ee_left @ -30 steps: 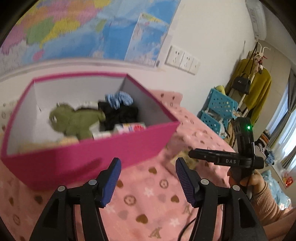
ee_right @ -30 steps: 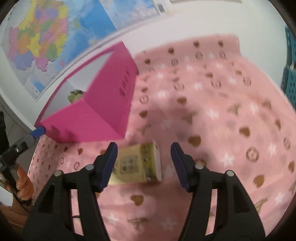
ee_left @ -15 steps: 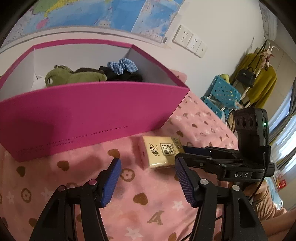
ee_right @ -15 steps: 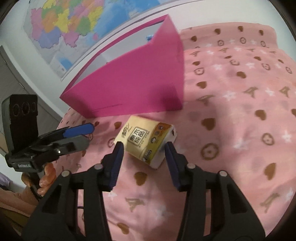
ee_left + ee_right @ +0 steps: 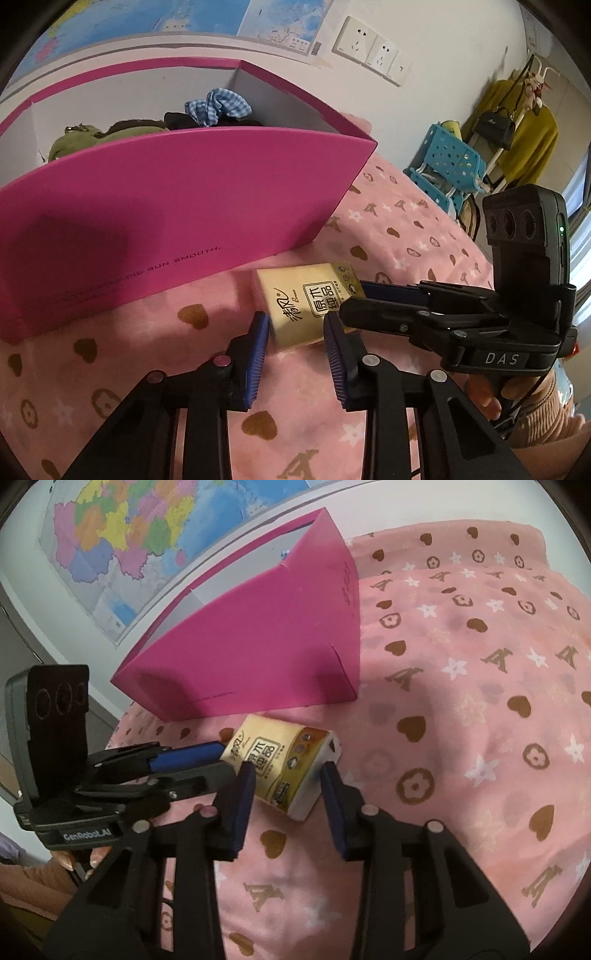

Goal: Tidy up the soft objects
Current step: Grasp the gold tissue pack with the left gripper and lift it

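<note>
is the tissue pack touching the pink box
Apart. The right wrist view shows a strip of pink blanket between the tissue pack and the pink box.

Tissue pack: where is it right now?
The tissue pack lies on the pink blanket just in front of the magenta box, between the open right tongs and flanked by the left tongs.

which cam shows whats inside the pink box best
The left wrist view: it looks over the pink box front wall to a green plush and a blue checked cloth. The right wrist view shows mostly the box's outer walls, and only a sliver of its inside.
</note>
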